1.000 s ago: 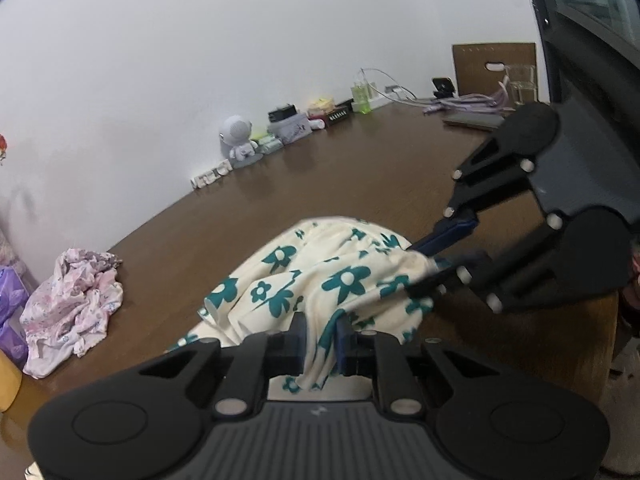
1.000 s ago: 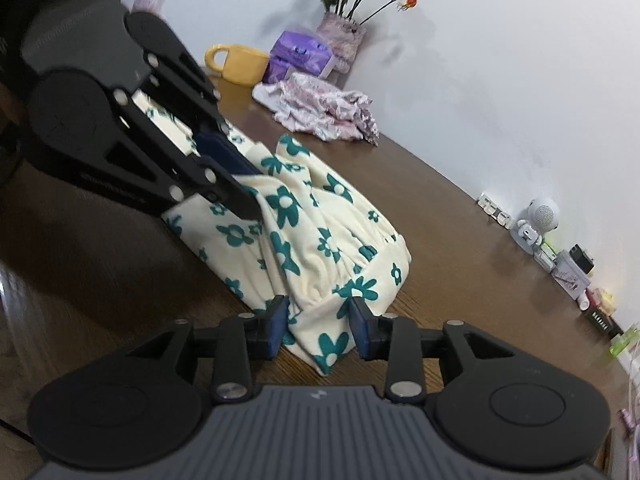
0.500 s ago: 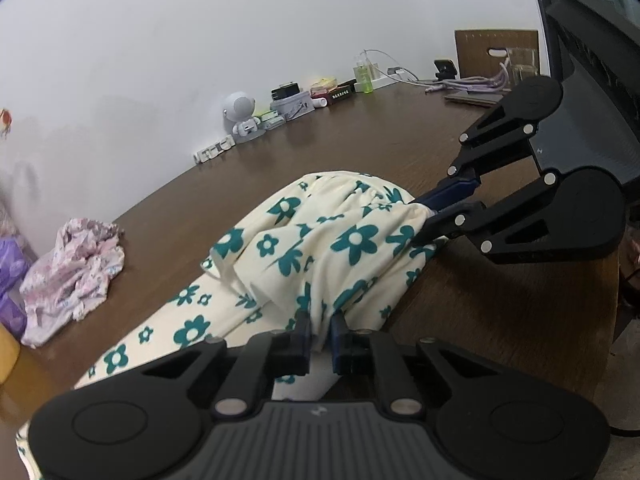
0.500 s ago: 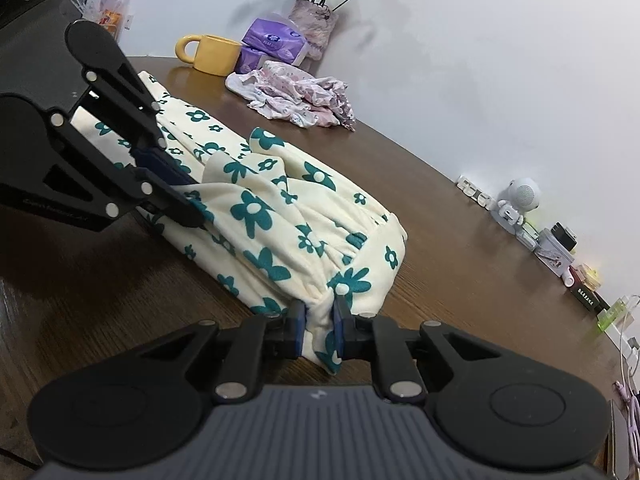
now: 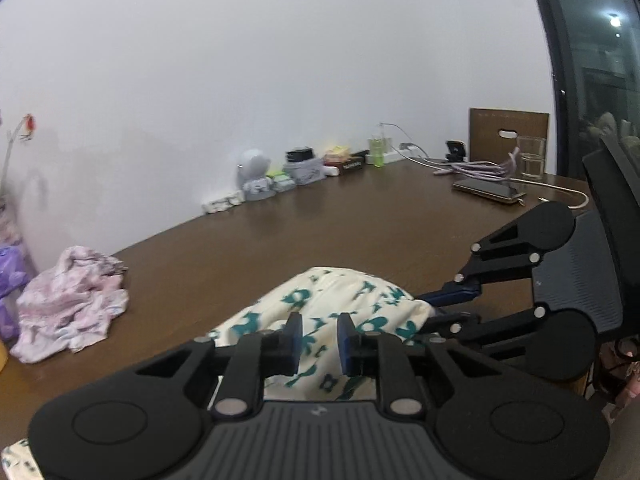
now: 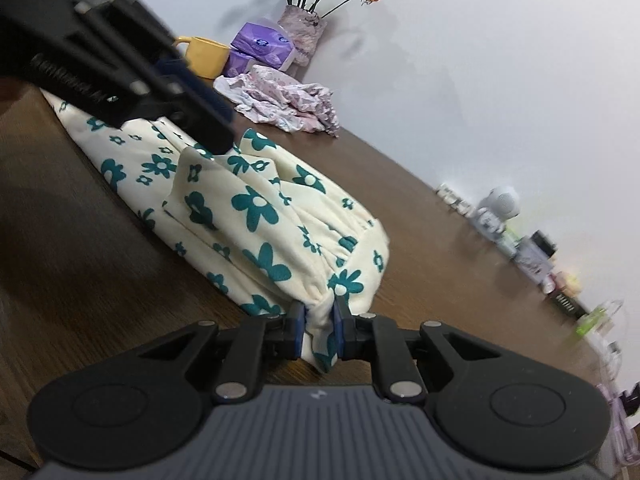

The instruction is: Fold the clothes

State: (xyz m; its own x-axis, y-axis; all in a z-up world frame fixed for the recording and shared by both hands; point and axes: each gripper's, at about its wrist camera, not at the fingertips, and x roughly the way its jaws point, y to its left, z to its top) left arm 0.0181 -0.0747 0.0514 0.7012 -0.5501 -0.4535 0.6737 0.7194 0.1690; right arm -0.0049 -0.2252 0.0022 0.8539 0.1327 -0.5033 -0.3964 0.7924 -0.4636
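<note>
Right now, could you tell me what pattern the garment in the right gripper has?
Cream with teal flowers; clearest in the right wrist view.

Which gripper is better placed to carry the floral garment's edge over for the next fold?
Right. The right gripper is clamped on the floral garment; the left gripper is open, holding nothing.

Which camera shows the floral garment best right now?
The right wrist view: the floral garment lies spread across the table, its edge pinched in the right gripper. The left wrist view shows only a blurred bunch behind the open left gripper.
</note>
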